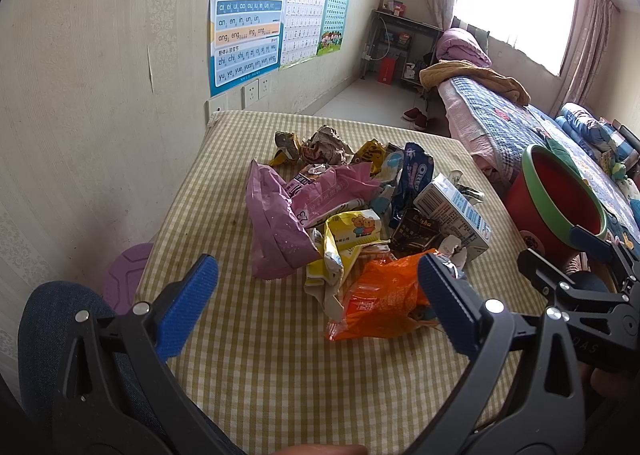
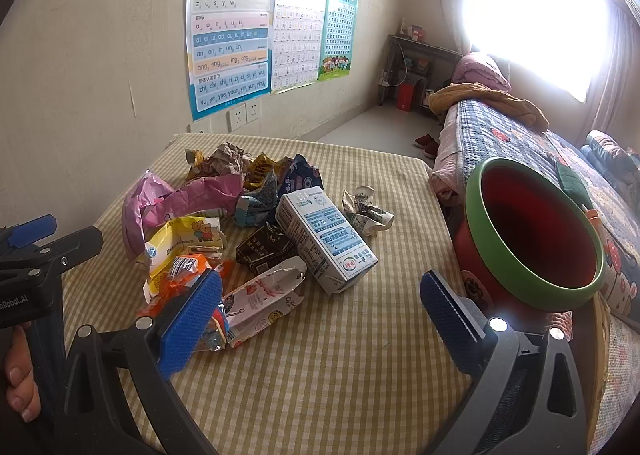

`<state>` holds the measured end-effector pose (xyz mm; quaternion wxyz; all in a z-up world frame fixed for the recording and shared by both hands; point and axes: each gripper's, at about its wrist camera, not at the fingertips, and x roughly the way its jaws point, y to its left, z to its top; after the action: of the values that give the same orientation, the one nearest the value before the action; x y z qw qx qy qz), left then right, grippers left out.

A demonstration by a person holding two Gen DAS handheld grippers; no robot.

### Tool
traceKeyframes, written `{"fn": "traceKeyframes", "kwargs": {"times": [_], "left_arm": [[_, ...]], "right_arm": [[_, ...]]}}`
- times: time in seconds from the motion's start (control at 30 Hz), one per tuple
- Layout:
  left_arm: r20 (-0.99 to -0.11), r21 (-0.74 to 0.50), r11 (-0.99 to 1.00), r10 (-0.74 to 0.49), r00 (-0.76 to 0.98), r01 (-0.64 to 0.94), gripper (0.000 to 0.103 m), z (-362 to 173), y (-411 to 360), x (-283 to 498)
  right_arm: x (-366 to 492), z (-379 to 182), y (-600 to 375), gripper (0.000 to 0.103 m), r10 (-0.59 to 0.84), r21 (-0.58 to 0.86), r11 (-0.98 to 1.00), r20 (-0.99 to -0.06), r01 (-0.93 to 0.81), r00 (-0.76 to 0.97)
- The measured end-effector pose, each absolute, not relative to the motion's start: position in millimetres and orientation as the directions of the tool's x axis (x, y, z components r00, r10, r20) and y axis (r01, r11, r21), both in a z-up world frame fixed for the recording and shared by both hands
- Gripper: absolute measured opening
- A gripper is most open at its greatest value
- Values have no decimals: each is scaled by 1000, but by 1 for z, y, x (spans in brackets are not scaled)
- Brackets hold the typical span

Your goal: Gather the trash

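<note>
Both grippers hang spread wide over the checked table [image 2: 360,355], holding nothing. The left gripper [image 1: 318,295] has the trash heap straight ahead of its blue pads: one orange wrapper [image 1: 380,295] lies nearest, partly behind its right finger, one yellow bear packet [image 1: 352,231] just beyond, and one pink bag [image 1: 276,223] ahead to its left. The right gripper [image 2: 320,307] has one white milk carton [image 2: 326,239] straight ahead, one dark brown carton [image 2: 264,251] touching that carton's left side, one torn pink-and-white carton [image 2: 264,303] close by its left finger, and one crumpled paper ball [image 2: 366,211] beyond the milk carton, apart from the heap. One red bin with a green rim [image 2: 536,231] stands off the table edge, ahead to its right. Three charts [image 2: 230,35] hang on the far wall.
</note>
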<state>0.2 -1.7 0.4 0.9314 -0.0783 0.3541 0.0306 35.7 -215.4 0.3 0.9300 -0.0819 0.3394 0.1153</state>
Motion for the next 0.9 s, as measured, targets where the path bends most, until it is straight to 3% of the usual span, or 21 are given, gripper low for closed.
{"fn": "traceKeyframes", "kwargs": {"times": [0.9], "left_arm": [[-675, -125, 986, 0, 737, -114, 98, -5, -2, 0]], "right_arm": [[37, -3, -210, 96, 164, -75, 957, -658, -281, 735]]}}
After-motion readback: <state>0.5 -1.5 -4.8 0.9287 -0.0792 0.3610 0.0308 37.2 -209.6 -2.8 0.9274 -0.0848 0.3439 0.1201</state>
